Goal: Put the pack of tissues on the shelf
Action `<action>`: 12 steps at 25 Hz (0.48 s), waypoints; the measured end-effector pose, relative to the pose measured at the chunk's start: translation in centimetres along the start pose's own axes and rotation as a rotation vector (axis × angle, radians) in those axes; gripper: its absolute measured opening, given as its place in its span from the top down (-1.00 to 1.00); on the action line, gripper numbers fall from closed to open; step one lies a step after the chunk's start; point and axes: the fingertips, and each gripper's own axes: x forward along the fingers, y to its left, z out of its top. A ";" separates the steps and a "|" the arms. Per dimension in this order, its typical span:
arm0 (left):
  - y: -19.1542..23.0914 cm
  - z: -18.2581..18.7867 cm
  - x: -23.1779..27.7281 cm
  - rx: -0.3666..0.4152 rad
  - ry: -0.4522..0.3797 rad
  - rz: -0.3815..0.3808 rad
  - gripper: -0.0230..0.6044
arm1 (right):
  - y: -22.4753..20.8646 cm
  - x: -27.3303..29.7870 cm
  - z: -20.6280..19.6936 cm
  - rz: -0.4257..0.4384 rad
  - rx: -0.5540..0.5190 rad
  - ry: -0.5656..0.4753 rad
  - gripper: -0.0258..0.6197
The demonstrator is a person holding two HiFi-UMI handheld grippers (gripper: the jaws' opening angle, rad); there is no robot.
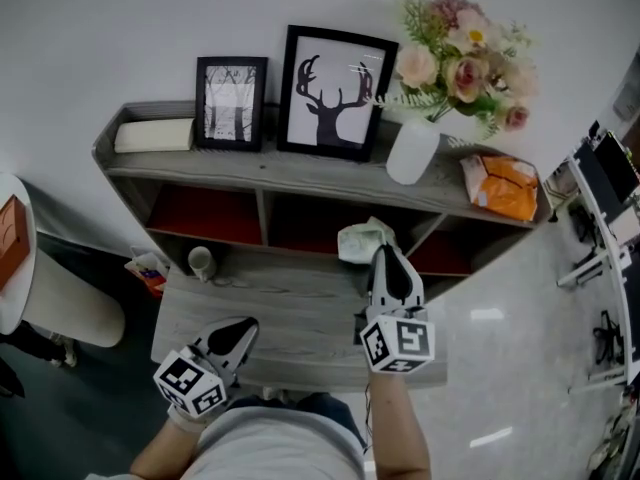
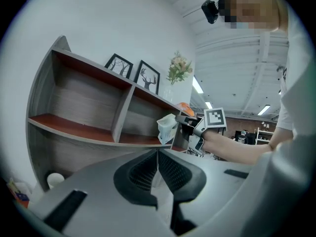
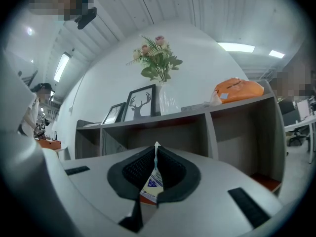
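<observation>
The pale green pack of tissues [image 1: 362, 240] hangs in front of the grey shelf unit [image 1: 300, 173], at the mouth of its middle compartment. My right gripper [image 1: 385, 258] is shut on it, pinching its thin edge; in the right gripper view the wrapper [image 3: 153, 181] shows squeezed between the jaws. From the left gripper view the pack of tissues [image 2: 167, 128] appears beside the shelf's divider. My left gripper [image 1: 238, 336] hovers low at the left over the lower ledge, jaws pressed together with nothing between them [image 2: 158, 169].
On top of the shelf stand two framed pictures [image 1: 335, 93], a white vase with flowers [image 1: 415, 148], an orange bag [image 1: 500, 186] and a flat white box [image 1: 153, 135]. A small white cup [image 1: 200, 261] sits on the lower ledge. A white chair [image 1: 60, 298] is at left.
</observation>
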 end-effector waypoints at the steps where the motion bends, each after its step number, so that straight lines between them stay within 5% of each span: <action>1: 0.1 0.0 0.3 -0.003 0.002 0.007 0.86 | -0.2 0.4 0.1 0.007 0.001 -0.005 0.83; 12: 0.0 0.8 3.5 -0.004 -0.007 0.067 0.86 | -0.6 4.1 -0.5 0.106 -0.013 -0.027 0.83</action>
